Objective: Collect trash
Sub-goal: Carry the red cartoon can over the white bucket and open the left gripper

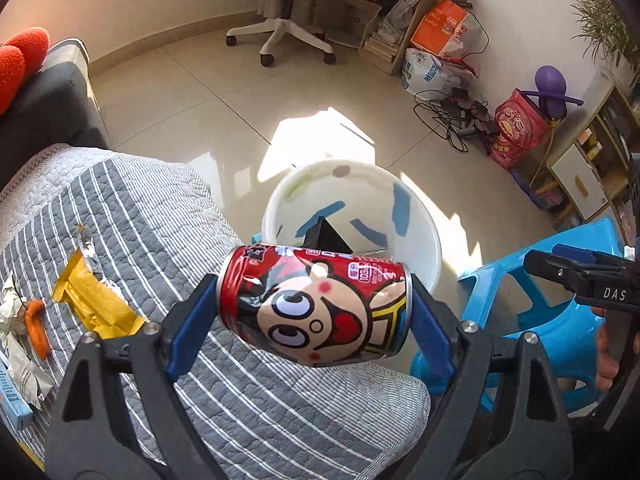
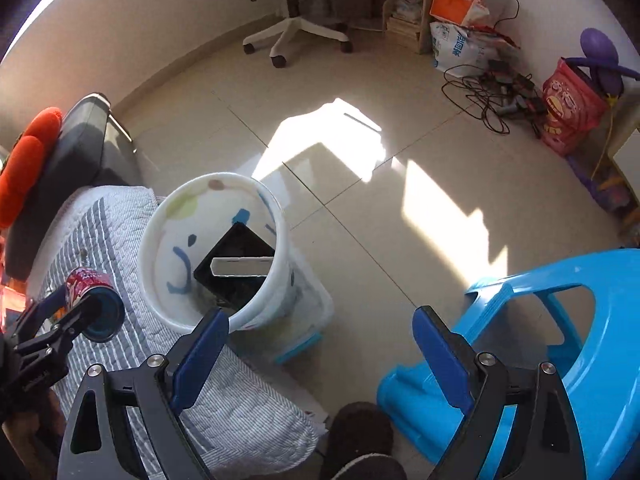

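Red cartoon-face can (image 1: 314, 306), grey white-striped quilt (image 1: 132, 216), white blue-dabbed bin (image 1: 434, 256), blue stool (image 2: 560, 344).

A red can (image 1: 314, 306) with a cartoon face is lying sideways, clamped end to end above the striped cover. The white bin (image 1: 420, 216), open and upright, is standing at its twelve o'clock. A yellow wrapper (image 1: 96, 300) and crumpled paper (image 1: 12, 304) are lying at its nine o'clock.
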`<state>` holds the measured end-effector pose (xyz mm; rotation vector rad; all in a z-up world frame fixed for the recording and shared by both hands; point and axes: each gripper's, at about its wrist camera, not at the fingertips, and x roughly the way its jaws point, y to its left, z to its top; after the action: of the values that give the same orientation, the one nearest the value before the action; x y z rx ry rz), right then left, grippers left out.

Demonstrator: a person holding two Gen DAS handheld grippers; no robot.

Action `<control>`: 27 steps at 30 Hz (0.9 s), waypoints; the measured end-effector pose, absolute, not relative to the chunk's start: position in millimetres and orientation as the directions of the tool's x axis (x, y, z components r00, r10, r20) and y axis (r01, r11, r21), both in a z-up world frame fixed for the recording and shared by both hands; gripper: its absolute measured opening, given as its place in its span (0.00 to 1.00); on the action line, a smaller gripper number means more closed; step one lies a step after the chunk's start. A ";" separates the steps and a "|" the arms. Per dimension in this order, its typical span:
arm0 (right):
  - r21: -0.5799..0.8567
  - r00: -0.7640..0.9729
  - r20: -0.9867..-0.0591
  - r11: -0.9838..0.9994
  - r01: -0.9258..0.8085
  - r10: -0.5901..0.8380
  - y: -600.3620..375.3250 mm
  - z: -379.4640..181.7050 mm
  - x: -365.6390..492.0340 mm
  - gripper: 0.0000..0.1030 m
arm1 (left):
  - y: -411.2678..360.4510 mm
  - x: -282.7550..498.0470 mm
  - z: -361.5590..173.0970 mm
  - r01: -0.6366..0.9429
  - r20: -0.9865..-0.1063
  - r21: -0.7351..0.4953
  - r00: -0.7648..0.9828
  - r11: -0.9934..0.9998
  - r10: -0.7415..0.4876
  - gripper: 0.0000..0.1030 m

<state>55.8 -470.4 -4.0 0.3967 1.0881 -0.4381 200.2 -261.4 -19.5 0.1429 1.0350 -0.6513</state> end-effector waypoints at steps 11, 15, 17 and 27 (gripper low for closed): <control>0.089 0.399 -0.904 0.850 0.520 -0.150 -475.4 0.7 50.4 0.91 | -279.7 203.9 -11.2 0.566 -0.812 -0.118 0.418 0.816 -0.407 0.99; 0.080 0.406 -0.900 0.856 0.511 -0.158 -470.8 3.9 51.9 0.91 | -262.4 202.1 -1.9 0.552 -0.806 -0.109 0.438 0.827 -0.399 0.99; 0.078 0.408 -0.899 0.857 0.509 -0.160 -468.8 4.6 52.3 0.91 | -250.8 200.6 2.0 0.543 -0.802 -0.106 0.448 0.833 -0.395 0.99; 0.053 0.424 -0.887 0.873 0.485 -0.182 -447.2 12.4 61.0 0.91 | -167.8 185.6 14.0 0.475 -0.806 -0.086 0.484 0.876 -0.341 0.99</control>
<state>61.0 -447.2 12.4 0.3237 1.0554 -0.4264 185.6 -167.8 14.0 0.1562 0.9431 -0.4994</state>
